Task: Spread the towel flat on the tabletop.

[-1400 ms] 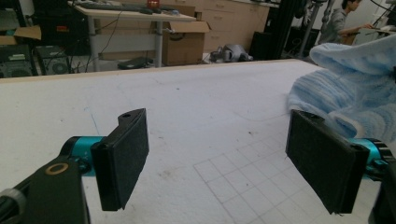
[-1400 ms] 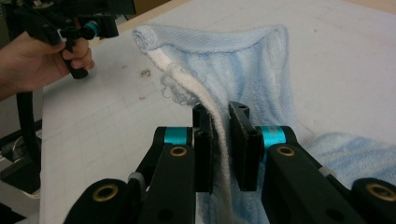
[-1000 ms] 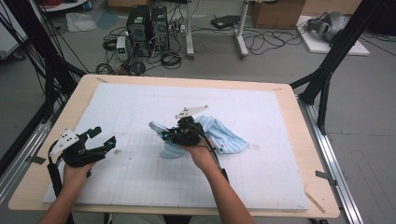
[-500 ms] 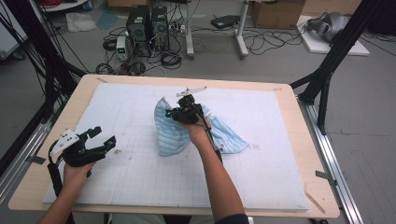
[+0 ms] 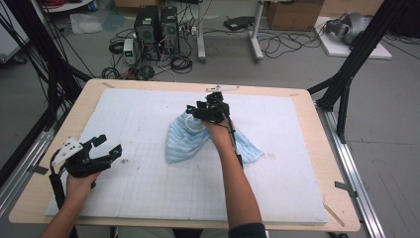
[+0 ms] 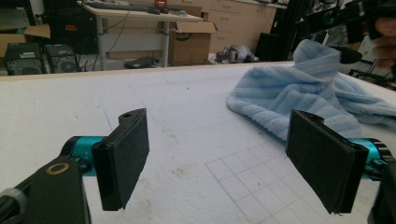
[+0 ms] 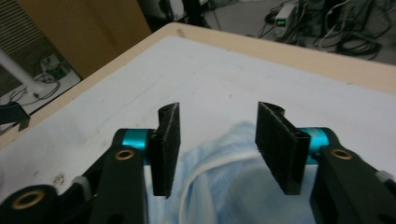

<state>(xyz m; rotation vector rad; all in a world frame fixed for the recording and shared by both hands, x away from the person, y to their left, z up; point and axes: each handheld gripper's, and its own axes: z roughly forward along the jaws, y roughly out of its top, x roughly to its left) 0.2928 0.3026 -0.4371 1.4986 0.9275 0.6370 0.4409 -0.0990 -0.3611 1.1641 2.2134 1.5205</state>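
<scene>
Right claw (image 5: 198, 110) raised mid-table, jaws just opening, empty; left claw (image 5: 110, 147) low, jaws wide.

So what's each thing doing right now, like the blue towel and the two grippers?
Blue towel: lying crumpled on the white mat, partly folded over, its far edge bunched up under the right gripper.
Right gripper: open, jaws have just been opening, nothing pinched between them, towel just below.
Left gripper: open, empty, held over the mat apart from the towel.
White mat: flat on the wooden table.
</scene>
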